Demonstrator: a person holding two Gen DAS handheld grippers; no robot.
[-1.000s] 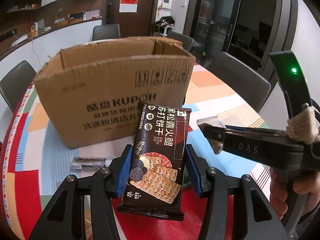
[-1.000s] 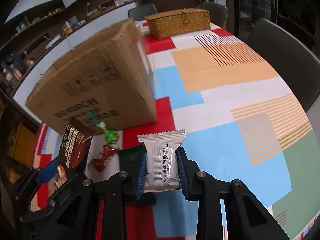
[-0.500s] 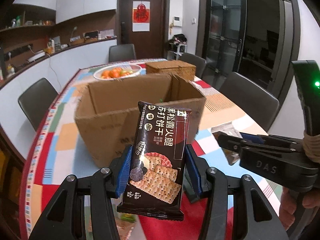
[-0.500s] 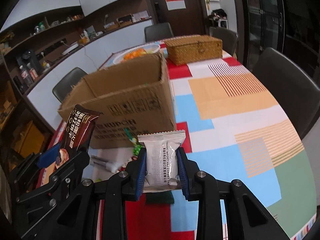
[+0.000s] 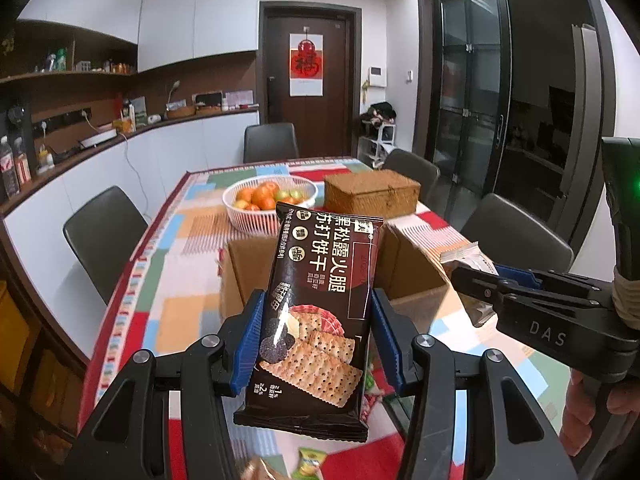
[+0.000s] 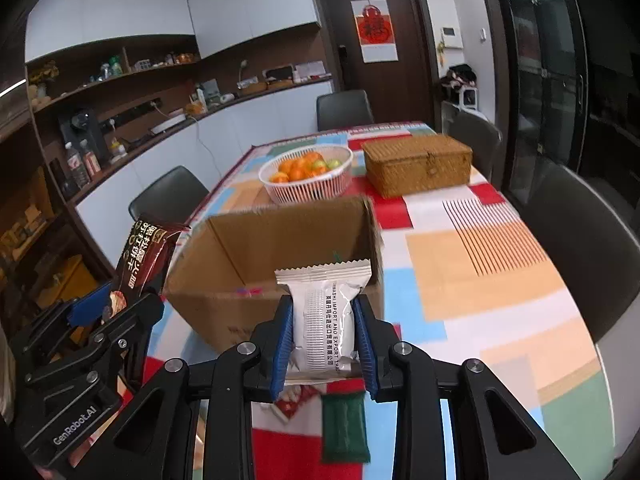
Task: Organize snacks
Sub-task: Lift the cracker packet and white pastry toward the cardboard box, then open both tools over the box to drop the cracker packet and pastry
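Observation:
My left gripper (image 5: 316, 336) is shut on a dark brown cracker packet (image 5: 320, 312), held upright above the table. My right gripper (image 6: 323, 338) is shut on a silver snack pouch (image 6: 324, 320). Both hang in front of and above an open cardboard box (image 6: 288, 248), whose inside shows from the right wrist view. In the left wrist view the box (image 5: 408, 280) lies behind the packet, and the right gripper (image 5: 464, 270) with the silver pouch (image 5: 460, 254) sits at the right. The left gripper's cracker packet (image 6: 146, 256) appears at the left of the right wrist view.
A white basket of fruit (image 6: 306, 174) and a wicker box (image 6: 418, 164) stand beyond the cardboard box. Loose snacks lie on the patterned tablecloth below the grippers: a green packet (image 6: 344, 426) and a red one (image 6: 296, 398). Dark chairs (image 5: 104, 232) ring the table.
Both grippers have risen with their snacks still held; the view now looks over the box's rim into its opening, and the fruit basket and wicker box have come into sight.

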